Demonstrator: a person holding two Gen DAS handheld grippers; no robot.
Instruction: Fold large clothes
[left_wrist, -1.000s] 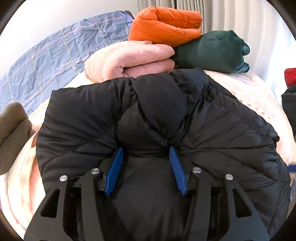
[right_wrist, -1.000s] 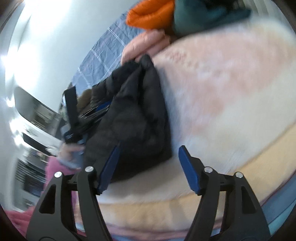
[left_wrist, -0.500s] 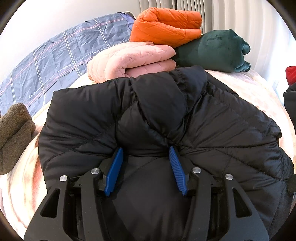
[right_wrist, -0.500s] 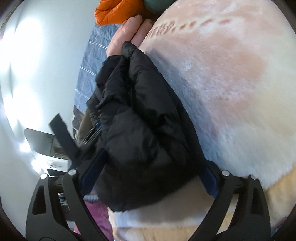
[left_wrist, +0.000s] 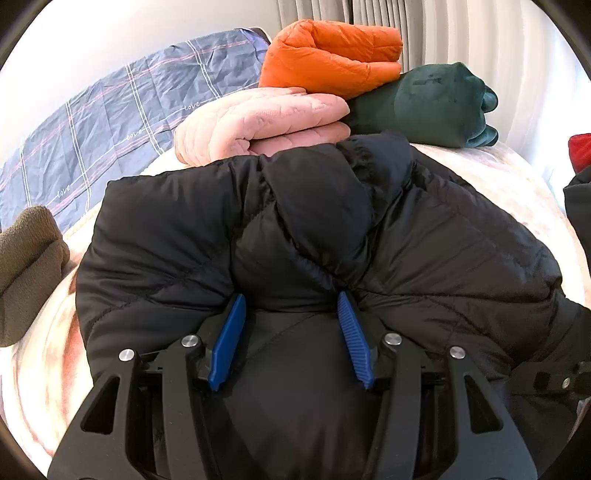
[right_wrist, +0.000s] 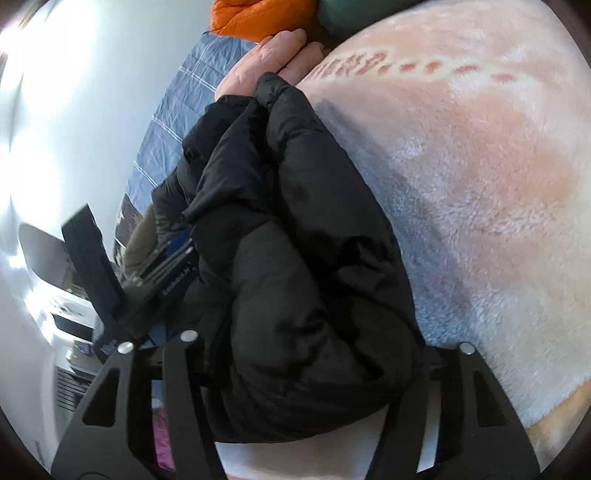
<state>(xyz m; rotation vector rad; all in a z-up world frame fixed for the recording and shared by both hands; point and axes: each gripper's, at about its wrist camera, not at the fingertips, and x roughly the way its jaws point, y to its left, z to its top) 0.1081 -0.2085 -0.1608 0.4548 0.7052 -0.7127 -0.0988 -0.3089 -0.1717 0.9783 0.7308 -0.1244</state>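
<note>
A black puffer jacket lies bunched on the bed, on a fluffy pink and cream blanket. The left gripper has its two blue fingers pinching a thick fold of the jacket; the padding bulges up between them and spreads out on both sides and ahead of the tips.

The right gripper is at another part of the same jacket. Its fingers are closing around a fat roll of the black padding, which fills the whole gap between them and hides the blue pads, so I cannot tell whether they already press on it. To the left of these fingers, the black body of the left gripper shows, and bare blanket runs off to their right.

Straight ahead of the left fingers, past the jacket's far edge, sits a stack of folded clothes: a pink quilted jacket, a folded orange jacket resting on it, and a dark green garment beside them to the right. Left of that lies a blue checked sheet, and an olive fleece sits far to the left of the fingers.
</note>
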